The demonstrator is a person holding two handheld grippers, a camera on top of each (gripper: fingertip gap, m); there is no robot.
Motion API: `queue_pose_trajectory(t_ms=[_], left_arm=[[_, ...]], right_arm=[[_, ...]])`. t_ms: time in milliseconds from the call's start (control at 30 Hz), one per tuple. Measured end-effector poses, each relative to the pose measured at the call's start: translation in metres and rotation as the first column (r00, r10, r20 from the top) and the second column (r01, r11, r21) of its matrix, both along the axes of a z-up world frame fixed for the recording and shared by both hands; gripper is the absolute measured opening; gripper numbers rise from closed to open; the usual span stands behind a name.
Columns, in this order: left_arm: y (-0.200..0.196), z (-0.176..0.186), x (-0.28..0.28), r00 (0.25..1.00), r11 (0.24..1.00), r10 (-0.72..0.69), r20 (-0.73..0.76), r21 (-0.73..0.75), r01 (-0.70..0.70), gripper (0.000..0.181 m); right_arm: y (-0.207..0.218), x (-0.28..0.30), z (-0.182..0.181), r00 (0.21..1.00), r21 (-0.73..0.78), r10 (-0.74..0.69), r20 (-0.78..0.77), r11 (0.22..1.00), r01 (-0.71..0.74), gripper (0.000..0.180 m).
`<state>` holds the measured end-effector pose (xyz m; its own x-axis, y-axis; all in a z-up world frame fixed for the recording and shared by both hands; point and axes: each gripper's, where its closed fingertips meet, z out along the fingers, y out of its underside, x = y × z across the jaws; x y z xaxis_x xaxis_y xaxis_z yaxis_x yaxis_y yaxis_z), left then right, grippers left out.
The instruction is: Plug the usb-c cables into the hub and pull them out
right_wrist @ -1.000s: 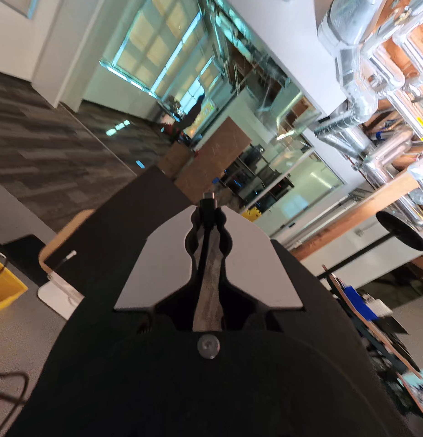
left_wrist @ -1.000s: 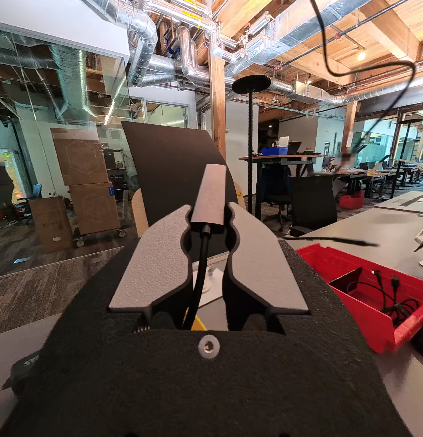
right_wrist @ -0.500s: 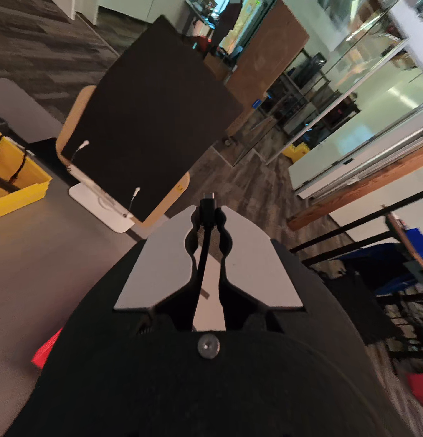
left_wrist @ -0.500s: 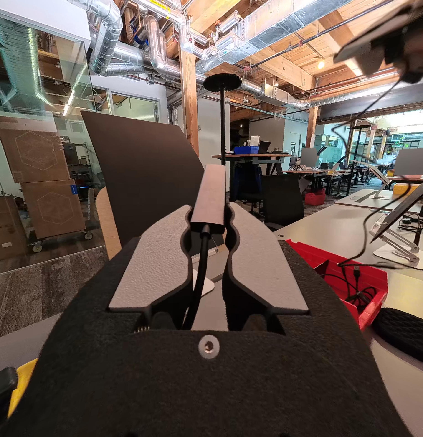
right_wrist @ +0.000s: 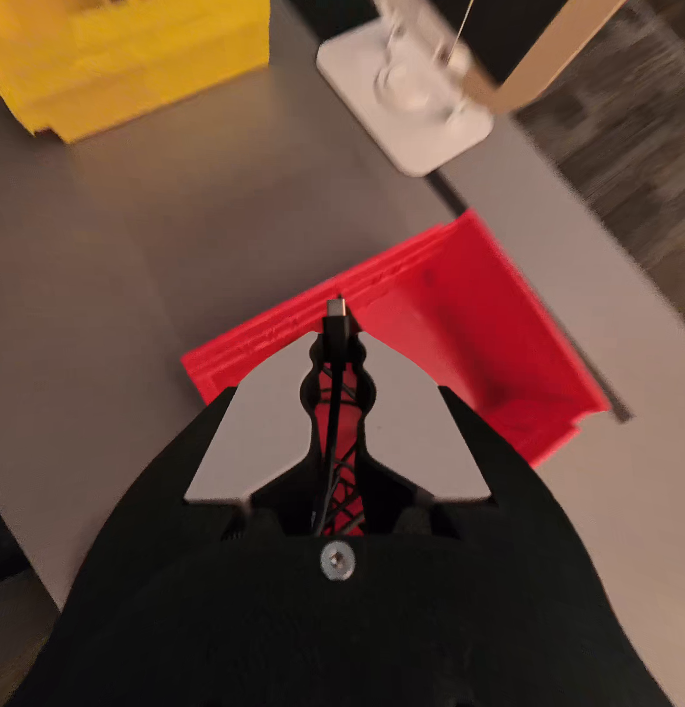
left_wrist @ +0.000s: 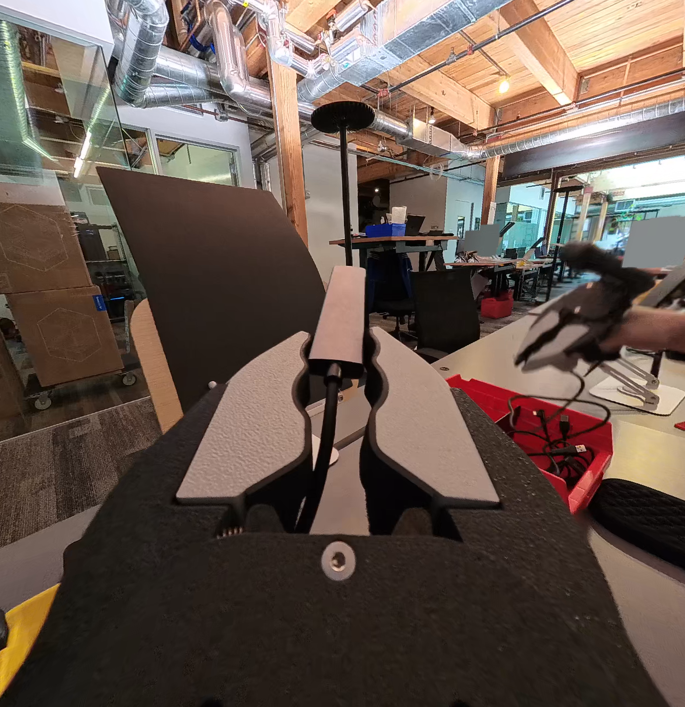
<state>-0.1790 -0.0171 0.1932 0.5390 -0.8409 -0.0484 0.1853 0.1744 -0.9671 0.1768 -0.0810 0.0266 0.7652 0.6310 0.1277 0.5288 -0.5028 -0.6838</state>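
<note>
My left gripper [left_wrist: 337, 346] is shut on a dark grey USB hub [left_wrist: 340, 313] that sticks out forward above the table, its own black cable [left_wrist: 325, 428] running back between the fingers. My right gripper [right_wrist: 336, 333] is shut on the black plug of a USB-C cable [right_wrist: 335, 319], the metal tip pointing forward over a red bin [right_wrist: 467, 333]. In the left wrist view the right gripper [left_wrist: 532, 355] shows blurred at the right above the red bin [left_wrist: 585, 486], the cable hanging from it into the bin. Hub and plug are apart.
The red bin holds several loose black cables [left_wrist: 559, 443]. A yellow bin [right_wrist: 115, 69] stands on the grey table [right_wrist: 141, 245] to the left. A white stand base [right_wrist: 406, 114] with a black panel [left_wrist: 210, 283] stands behind. A laptop stand [left_wrist: 639, 390] and a black pad [left_wrist: 651, 516] are at the right. My right fingertips sit around 40 cm from my left ones.
My right gripper has swung down from facing the room to pointing at the red bin, still holding the plug. In the left wrist view it dropped from top right to above the bin.
</note>
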Motion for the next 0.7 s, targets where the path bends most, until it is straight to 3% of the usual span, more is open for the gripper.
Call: queue_pose_trajectory(t_ms=[167, 233, 267, 400, 600, 700], left_arm=[[-0.005, 0.000, 0.010, 1.000, 1.000, -0.023, -0.019, 0.011, 0.024, 0.024], [-0.010, 0.000, 0.017, 0.998, 0.998, -0.062, -0.031, 0.016, 0.063, 0.024], [-0.014, -0.001, 0.022, 0.995, 0.995, -0.095, -0.038, 0.017, 0.096, 0.024], [-0.025, -0.003, 0.038, 0.982, 0.984, -0.177, -0.070, 0.019, 0.178, 0.024], [-0.033, -0.017, 0.067, 0.954, 0.968, -0.245, -0.174, 0.013, 0.251, 0.024], [-0.038, -0.022, 0.079, 0.937, 0.957, -0.283, -0.207, 0.005, 0.291, 0.024]], right_arm=[[-0.015, 0.017, -0.103, 0.998, -0.219, 0.056, 0.013, 0.974, -0.051, 0.016], [-0.020, 0.021, -0.115, 0.998, -0.286, 0.065, 0.000, 0.956, -0.063, 0.018], [-0.022, 0.021, -0.114, 0.997, -0.296, 0.070, -0.012, 0.953, -0.071, 0.026], [-0.026, 0.026, -0.083, 0.995, -0.284, 0.091, -0.032, 0.954, -0.096, 0.054], [-0.031, 0.028, -0.010, 0.991, -0.211, 0.134, -0.028, 0.968, -0.137, 0.057], [-0.017, 0.000, 0.040, 0.980, -0.003, 0.199, 0.025, 0.980, -0.199, 0.057]])
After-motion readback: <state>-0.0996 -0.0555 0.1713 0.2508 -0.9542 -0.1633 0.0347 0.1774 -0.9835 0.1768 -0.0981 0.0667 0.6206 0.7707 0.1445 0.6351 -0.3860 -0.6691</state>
